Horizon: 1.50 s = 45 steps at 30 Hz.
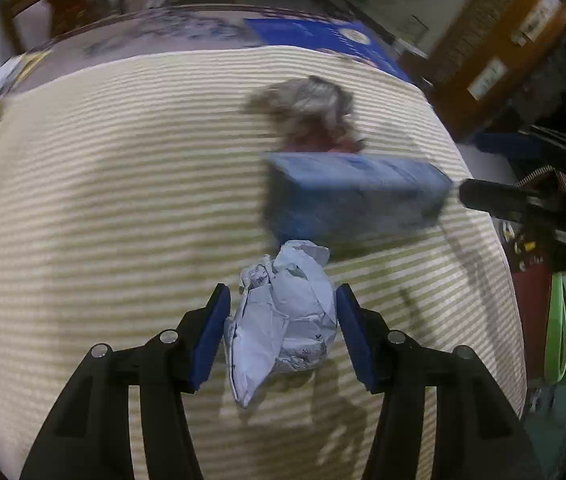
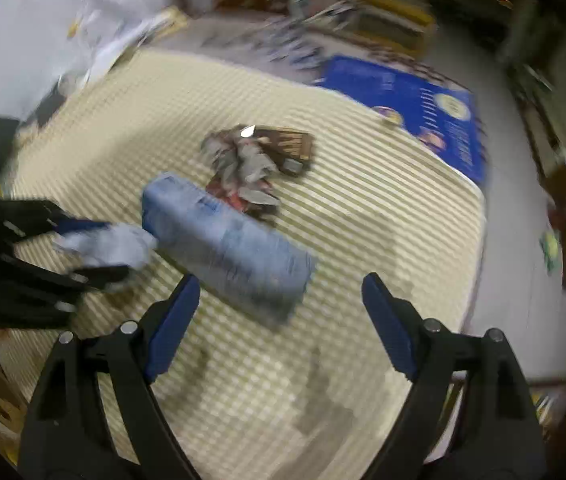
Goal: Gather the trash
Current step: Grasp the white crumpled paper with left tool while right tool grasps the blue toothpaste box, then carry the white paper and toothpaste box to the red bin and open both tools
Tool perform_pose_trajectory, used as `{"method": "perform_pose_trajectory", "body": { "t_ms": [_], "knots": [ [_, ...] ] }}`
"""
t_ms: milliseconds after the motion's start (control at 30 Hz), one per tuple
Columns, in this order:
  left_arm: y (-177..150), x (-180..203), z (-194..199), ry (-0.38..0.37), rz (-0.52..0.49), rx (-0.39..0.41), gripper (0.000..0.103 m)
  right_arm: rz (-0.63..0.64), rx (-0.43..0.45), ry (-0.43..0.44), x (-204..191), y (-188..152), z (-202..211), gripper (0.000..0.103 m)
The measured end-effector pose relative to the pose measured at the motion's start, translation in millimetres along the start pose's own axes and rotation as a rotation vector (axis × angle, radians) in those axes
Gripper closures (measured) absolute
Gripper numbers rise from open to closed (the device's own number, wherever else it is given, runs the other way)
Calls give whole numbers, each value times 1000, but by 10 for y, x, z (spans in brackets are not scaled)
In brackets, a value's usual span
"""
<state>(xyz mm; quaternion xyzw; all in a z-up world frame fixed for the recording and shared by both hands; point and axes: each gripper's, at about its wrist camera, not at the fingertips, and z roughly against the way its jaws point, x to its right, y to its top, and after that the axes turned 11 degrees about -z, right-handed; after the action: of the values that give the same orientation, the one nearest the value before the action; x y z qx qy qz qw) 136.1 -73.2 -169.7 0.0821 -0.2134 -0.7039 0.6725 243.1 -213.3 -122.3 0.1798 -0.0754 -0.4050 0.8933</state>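
- A crumpled ball of pale blue paper (image 1: pixel 283 320) sits low in the centre of the left wrist view, between the blue pads of the left tongs (image 1: pixel 283 328); both pads seem to press its sides, so the tongs look clenched on it.
- In the right wrist view the same paper (image 2: pixel 107 246) shows at the left edge, held between the left tongs' dark fingers.
- Just above it in the left wrist view lies a blue rectangular pack (image 1: pixel 355 196), blurred, almost touching the paper.
- Beyond the pack, towards the upper middle, lies a heap of grey and red wrappers (image 1: pixel 307 112).
- All of it rests on a cream and olive striped mat (image 1: pixel 103 200).
- The right tongs (image 2: pixel 281 312) are spread wide and grasp nothing, at the bottom of their own view, with the pack's near end (image 2: pixel 227 244) just above the gap.
- A dark blue printed sheet (image 2: pixel 411 104) lies at the mat's far edge, upper right.
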Motion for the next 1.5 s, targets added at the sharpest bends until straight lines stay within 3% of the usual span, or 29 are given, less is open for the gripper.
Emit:
{"method": "perform_pose_trajectory", "body": {
  "t_ms": [100, 133, 233, 400, 600, 800, 933, 967, 1000, 1033, 1133, 1300, 1500],
  "knots": [
    [-62, -168, 54, 18, 45, -1, 51, 142, -72, 26, -198, 118, -253, 21],
    [-77, -218, 67, 28, 58, 0, 51, 170, -83, 52, -243, 143, -311, 17],
    [-72, -327, 54, 41, 89, 5, 50, 182, -140, 161, -303, 266, -418, 14],
    [-53, -374, 10, 45, 98, 0, 50, 232, -162, 208, -406, 233, -468, 14],
    [-13, -356, -6, 47, 88, 0, 49, 221, -184, 223, -447, 84, -494, 14],
    [20, -320, 4, 43, 73, 5, 49, 233, -193, 184, -475, -43, -502, 15],
    [44, -279, 17, 41, 60, 12, 49, 264, -186, 124, -535, -111, -548, 19],
    [47, -274, 21, 40, 57, 14, 49, 265, -170, 108, -545, -126, -544, 28],
    [54, -263, 31, 40, 55, 18, 49, 257, -158, 100, -550, -129, -539, 34],
    [59, -259, 34, 40, 54, 21, 49, 233, -144, 94, -529, -128, -524, 50],
    [68, -244, 60, 43, 50, 30, 49, 124, -106, 110, -430, -140, -439, 60],
    [76, -214, 202, 55, 41, 67, 49, -53, 30, 158, -332, -297, -21, 61],
    [90, -65, 391, 54, 7, 116, 49, -229, 129, 168, -336, -627, 357, 61]
  ]
}}
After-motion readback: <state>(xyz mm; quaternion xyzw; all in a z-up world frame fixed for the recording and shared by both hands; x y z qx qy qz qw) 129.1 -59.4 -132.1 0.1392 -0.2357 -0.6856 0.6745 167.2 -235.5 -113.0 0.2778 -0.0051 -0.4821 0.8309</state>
